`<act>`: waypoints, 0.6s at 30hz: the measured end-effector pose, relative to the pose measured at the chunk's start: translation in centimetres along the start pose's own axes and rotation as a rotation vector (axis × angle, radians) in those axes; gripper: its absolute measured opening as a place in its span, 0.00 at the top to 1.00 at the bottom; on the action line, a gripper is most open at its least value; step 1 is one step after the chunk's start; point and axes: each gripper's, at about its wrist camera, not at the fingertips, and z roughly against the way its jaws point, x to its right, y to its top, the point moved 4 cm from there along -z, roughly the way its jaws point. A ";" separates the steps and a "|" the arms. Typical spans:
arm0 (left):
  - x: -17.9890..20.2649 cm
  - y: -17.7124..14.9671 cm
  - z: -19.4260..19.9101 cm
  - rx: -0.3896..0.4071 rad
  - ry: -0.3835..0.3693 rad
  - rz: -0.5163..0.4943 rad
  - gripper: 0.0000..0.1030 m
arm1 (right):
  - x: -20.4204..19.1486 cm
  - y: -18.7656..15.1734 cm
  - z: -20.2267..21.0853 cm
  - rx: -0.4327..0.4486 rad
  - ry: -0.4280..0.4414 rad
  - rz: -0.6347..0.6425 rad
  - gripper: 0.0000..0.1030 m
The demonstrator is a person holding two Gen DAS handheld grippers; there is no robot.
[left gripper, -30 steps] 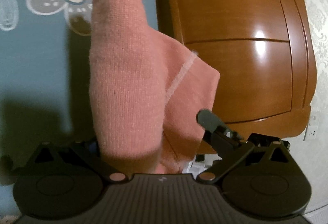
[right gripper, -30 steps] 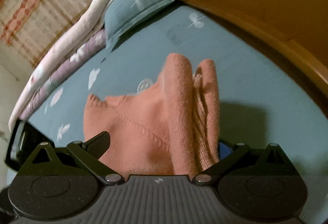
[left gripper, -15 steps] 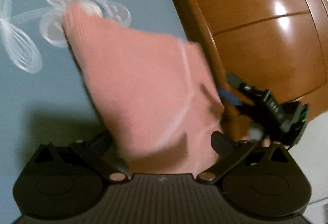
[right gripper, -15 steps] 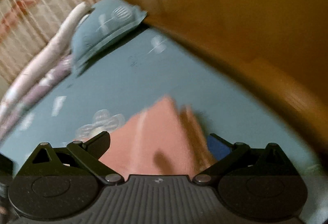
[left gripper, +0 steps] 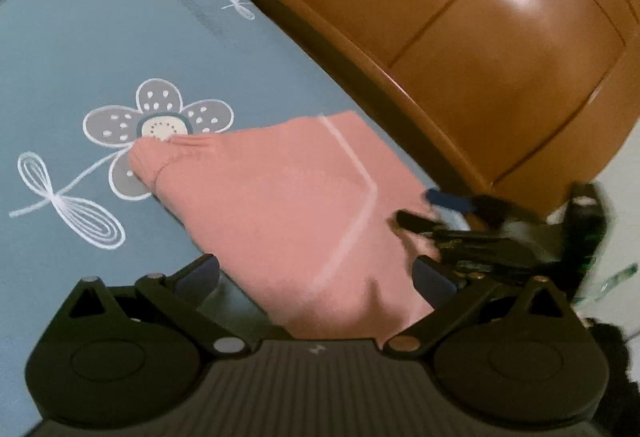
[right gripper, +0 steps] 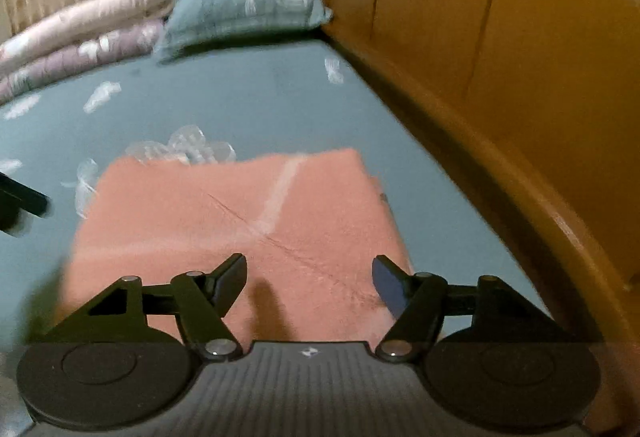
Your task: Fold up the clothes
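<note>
I could read no brand or label; some faint dark print on the blue bedsheet [left gripper: 100,37] far from me was too blurred to make out. The pink sweater [left gripper: 288,205] lay folded flat on that sheet, its cuffed end touching a printed grey flower [left gripper: 160,121], its right edge near the wooden bed frame [left gripper: 500,49]. Far off sat a blue pillow [right gripper: 244,5] with rolled quilts [right gripper: 92,33] to its left, curtains behind them.

My left gripper [left gripper: 316,273] pointed down over the sweater's near edge, its 2 fingers spread wide, the cloth lying between them without being pinched. My right gripper [right gripper: 308,277] hung over the sweater's near right part; its jaws had just been closing partway but stood apart, pads clear of the knit. In the left view it appeared as a blurred dark shape at the sweater's right corner.
</note>
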 end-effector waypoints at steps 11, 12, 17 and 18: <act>7.8 0.0 -5.4 0.094 -0.001 -0.359 0.01 | -4.1 -10.6 3.9 0.017 0.048 -0.200 0.27; 7.8 -0.2 -6.7 0.081 0.018 -0.375 0.01 | -4.1 -10.7 4.3 0.023 0.047 -0.232 0.26; 7.4 -1.0 -11.1 0.002 0.124 -0.447 0.01 | -3.8 -11.1 6.2 0.083 0.030 -0.286 0.27; 7.8 -1.0 -11.4 -0.012 0.145 -0.482 0.01 | -3.5 -11.1 6.7 0.101 0.025 -0.292 0.27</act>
